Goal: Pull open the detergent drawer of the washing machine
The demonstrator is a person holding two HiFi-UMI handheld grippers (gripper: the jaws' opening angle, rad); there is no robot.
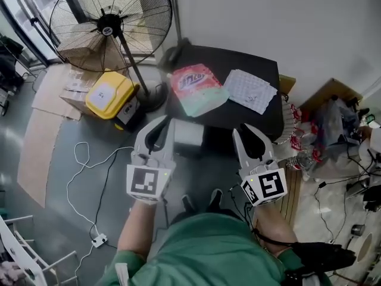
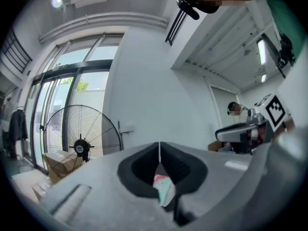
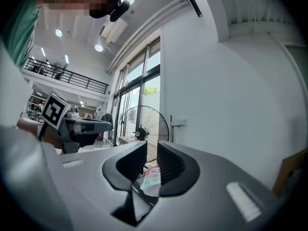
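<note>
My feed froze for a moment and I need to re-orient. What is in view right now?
floor fan: one, black, upper left
box: one, yellow lid, beside the fan's pole
cardboard: flat sheets, brown, left floor
power strip: one, white, with cable, lower left floor
table: one, black, centre
pouch: one, pink and teal, on the table
sheet: one, white, patterned, right of the pouch
left gripper: grey, fingers together, empty
right gripper: grey, fingers apart, empty
</note>
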